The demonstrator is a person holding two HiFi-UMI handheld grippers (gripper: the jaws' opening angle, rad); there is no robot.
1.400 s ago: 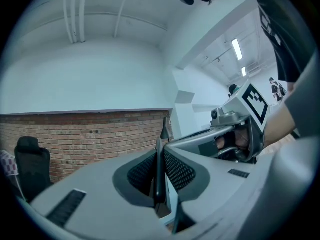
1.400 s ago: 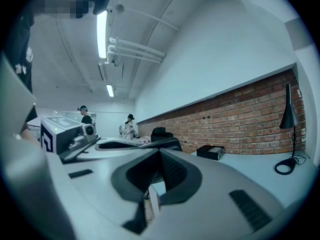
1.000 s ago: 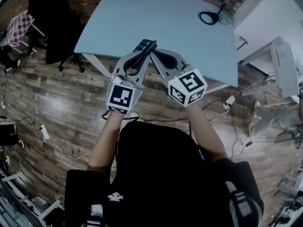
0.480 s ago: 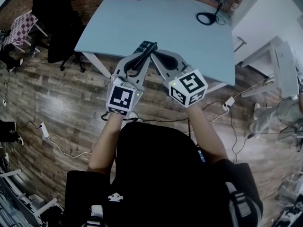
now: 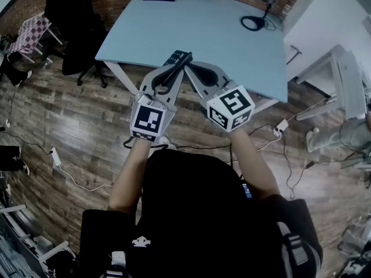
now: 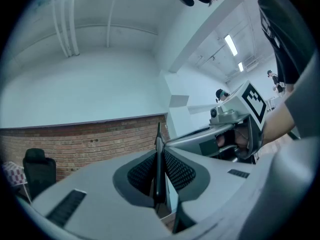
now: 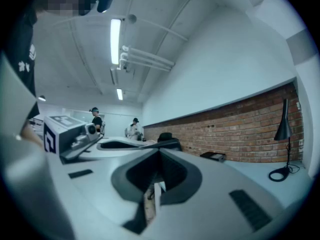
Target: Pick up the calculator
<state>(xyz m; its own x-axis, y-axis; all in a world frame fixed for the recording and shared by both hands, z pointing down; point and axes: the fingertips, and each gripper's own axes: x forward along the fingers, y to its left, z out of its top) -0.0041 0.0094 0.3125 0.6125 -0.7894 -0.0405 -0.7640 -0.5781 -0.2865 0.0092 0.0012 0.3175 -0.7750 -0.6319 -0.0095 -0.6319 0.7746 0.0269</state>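
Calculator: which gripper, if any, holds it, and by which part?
The left gripper holds the calculator, jaws shut on its two flat faces near one end; the other end sticks out past the tips.

Head camera sits high over the person, staring steeply down: left gripper and right gripper meet mid-frame, pale blue table across the top. The left gripper view rides close behind its own jaws, looking level at the red brick wall, its neighbour at right. The right gripper view mirrors that, neighbour at left. Both share that wall; head and right gripper views share the table's black desk lamp.
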